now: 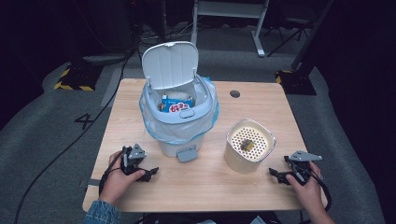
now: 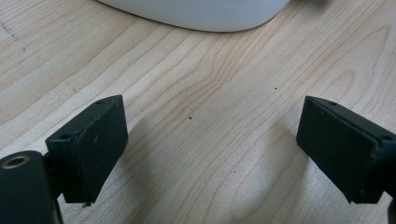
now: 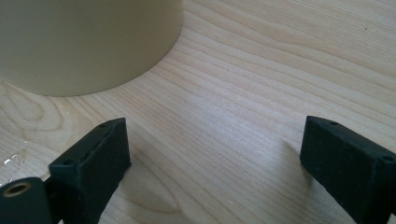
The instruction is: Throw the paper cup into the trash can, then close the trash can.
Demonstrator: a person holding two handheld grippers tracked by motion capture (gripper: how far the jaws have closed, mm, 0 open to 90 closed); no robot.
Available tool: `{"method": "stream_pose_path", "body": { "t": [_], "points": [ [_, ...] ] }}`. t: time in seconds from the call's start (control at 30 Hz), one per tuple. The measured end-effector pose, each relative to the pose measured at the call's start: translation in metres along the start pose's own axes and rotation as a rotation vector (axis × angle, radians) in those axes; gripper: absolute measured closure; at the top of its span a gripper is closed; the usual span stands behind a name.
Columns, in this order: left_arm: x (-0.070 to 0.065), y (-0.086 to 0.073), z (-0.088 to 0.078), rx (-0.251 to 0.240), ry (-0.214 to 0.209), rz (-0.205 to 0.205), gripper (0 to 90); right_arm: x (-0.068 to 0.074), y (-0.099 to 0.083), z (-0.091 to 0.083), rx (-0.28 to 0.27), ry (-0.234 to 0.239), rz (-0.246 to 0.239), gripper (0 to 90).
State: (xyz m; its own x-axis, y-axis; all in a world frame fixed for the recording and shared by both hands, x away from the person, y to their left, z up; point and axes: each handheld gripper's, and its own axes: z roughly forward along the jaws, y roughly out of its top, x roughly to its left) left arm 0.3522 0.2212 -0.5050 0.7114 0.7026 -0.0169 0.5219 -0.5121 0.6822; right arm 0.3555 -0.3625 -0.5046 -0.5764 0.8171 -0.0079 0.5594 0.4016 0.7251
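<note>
Scene: a wooden tabletop point(image 1: 140, 112) carries a white lidded bin point(image 1: 180, 105) at about 11 o'clock from its centre and a cream round container point(image 1: 249, 145) at about 3 o'clock.
Bin: lid flipped up, blue liner point(image 1: 211, 122) folded over the rim, a blue-and-white carton point(image 1: 177, 105) lying inside.
Container: upright, perforated insert on top, a small dark-and-yellow scrap point(image 1: 246, 145) resting on that insert.
Left gripper point(image 1: 140, 173): resting low at 7 o'clock of the bin, fingers point(image 2: 91, 144) spread wide with bare wood between them; the bin's white base sits at 12 o'clock in the left gripper view.
Right gripper point(image 1: 280, 176): low on the tabletop at 4 o'clock of the container, fingers point(image 3: 93, 161) spread wide and holding nothing; the container wall stands at 10 o'clock in the right gripper view, apart from the pads.
Step in hand (judged): taking up the container so its scrap can go into the open bin.
Doing it well: swing the right gripper toward 10 o'clock until the wall sits squarely between the pads, or pinch the rim if the body proves too broad.
Care: lift upright, tip only once over the bin mouth, and keep the left gripper ready to steady the bin.
</note>
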Motion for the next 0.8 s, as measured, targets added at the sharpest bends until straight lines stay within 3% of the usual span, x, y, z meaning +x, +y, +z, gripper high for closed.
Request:
{"method": "stream_pose_path", "body": {
  "t": [0.2, 0.43, 0.67, 0.8],
  "points": [
    [-0.001, -0.001, -0.002, -0.006, 0.005, -0.008, 11.8, 0.0, 0.0, 0.0, 0.0, 0.0, 0.0, 8.4],
    [0.0, 0.006, -0.017, -0.015, -0.033, -0.014, 26.6, 0.0, 0.0, 0.0, 0.0, 0.0, 0.0, 8.4],
    [0.009, 0.022, -0.053, -0.149, -0.096, -0.048, 34.6, 0.0, 0.0, 0.0, 0.0, 0.0, 0.0, 8.3],
    [0.017, 0.03, -0.071, -0.178, -0.078, -0.035, 37.0, 0.0, 0.0, 0.0, 0.0, 0.0, -0.001, 8.4]
  ]
}}
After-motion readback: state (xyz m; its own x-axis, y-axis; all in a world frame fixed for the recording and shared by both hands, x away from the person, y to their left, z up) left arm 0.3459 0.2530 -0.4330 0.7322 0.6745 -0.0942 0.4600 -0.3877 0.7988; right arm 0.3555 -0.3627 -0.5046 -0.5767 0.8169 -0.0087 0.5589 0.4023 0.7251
